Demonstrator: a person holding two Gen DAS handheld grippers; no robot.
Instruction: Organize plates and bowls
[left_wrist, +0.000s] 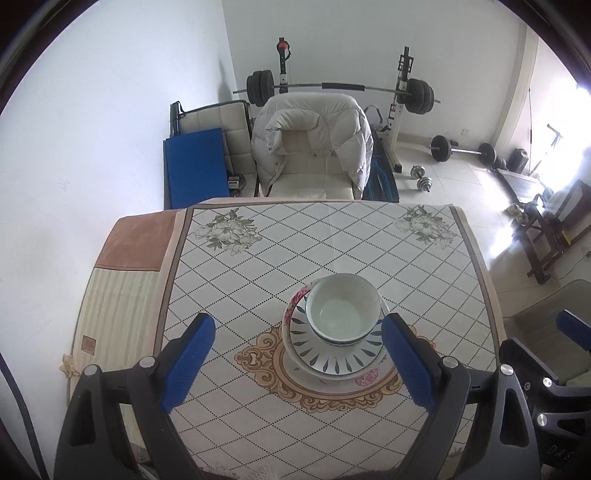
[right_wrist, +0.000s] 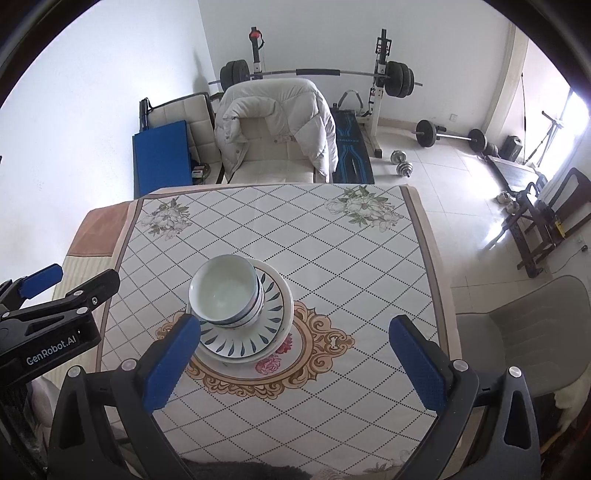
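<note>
A white bowl (left_wrist: 341, 308) with a blue-striped outside stands on a blue-leaf patterned plate (left_wrist: 332, 360), which lies on a larger rose-patterned plate (left_wrist: 365, 378) in the middle of the table. The same stack shows in the right wrist view: bowl (right_wrist: 223, 290), leaf plate (right_wrist: 240, 341), rose plate (right_wrist: 273, 363). My left gripper (left_wrist: 299, 352) is open and empty, raised above the table near the stack. My right gripper (right_wrist: 295, 354) is open and empty, also raised, with the stack toward its left finger. The left gripper's body (right_wrist: 48, 325) shows at the left of the right wrist view.
The table (left_wrist: 258, 258) carries a diamond-patterned cloth with flower prints. A cream chair with a white jacket (left_wrist: 314, 147) stands behind its far edge. A grey chair (right_wrist: 517, 332) stands at the right. Weights and a barbell rack (left_wrist: 332, 88) stand by the far wall.
</note>
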